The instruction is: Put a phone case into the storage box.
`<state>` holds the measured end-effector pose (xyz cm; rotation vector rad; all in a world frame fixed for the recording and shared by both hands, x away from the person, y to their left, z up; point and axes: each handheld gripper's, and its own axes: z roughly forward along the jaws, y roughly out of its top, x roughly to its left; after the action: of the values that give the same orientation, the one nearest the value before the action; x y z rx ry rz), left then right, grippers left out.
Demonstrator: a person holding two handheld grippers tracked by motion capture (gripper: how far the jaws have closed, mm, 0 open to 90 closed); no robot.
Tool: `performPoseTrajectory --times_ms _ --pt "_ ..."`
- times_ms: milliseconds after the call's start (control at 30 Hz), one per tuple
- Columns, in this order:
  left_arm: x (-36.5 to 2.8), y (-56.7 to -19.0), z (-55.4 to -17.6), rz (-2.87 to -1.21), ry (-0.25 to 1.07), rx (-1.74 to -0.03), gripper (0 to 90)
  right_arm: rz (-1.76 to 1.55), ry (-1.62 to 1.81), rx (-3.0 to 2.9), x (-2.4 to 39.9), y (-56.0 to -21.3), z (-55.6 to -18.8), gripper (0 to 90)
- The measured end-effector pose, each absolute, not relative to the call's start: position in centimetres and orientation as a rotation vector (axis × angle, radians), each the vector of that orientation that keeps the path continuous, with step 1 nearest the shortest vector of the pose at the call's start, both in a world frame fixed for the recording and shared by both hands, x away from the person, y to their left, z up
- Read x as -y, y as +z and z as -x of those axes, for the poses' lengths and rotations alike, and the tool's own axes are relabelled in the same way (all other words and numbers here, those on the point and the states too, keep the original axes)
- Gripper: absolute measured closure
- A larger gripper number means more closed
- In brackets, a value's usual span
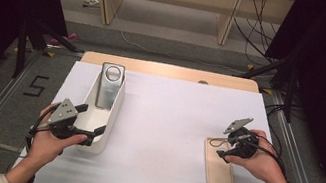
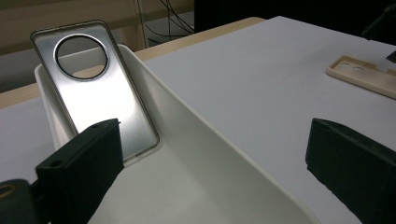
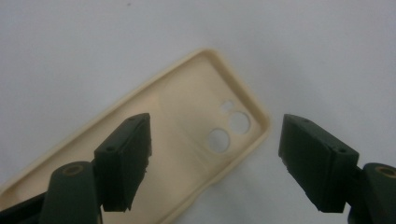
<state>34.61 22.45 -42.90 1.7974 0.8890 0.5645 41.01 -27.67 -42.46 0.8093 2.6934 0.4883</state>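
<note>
A person sits at a table (image 1: 165, 122) covered in white, with a two-jaw gripper in each hand.

The right gripper (image 1: 227, 151) is at the right side of the table, just above a beige case (image 1: 220, 166). The case is a soft phone cover lying flat on the white surface, hollow side up, its long side running away from the person. In the right gripper view the case (image 3: 187, 140) shows two round camera holes near one end. The jaws stand wide apart over that end, one above the case and the other off past its edge, above the bare table. Nothing is between them and neither pad touches the case.

The left gripper (image 1: 91, 124) is at the left side of the table, at the near end of a long white tray (image 1: 114, 113). Its jaws are open too, and they straddle the tray's right wall: one jaw inside the tray, one outside above the table. The pads do not press on the wall.

A silver case (image 1: 110, 85) stands in the far end of the tray, leaning back against its end wall. It has a large round hole near the top. In the left gripper view the silver case (image 2: 98, 93) is just beyond the inner jaw.
</note>
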Motion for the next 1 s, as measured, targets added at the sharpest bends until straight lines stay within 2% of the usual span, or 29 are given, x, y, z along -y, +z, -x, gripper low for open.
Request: performPoseTrajectory --times_ms 67,400,1000 --pt "-22.5 -42.9 -34.6 -1.797 0.564 -0.890 3.6 -0.758 0.461 -2.717 27.5 -42.4 -40.5 22.9" --pt "-22.5 -43.0 -34.6 -1.798 0.562 -0.888 3.6 -0.624 0.370 -2.788 26.7 -42.5 -38.6 19.0" --pt "-22.3 -43.0 -34.6 -1.804 0.561 -0.880 3.6 -0.462 0.223 -2.904 26.0 -43.3 -35.9 21.0"
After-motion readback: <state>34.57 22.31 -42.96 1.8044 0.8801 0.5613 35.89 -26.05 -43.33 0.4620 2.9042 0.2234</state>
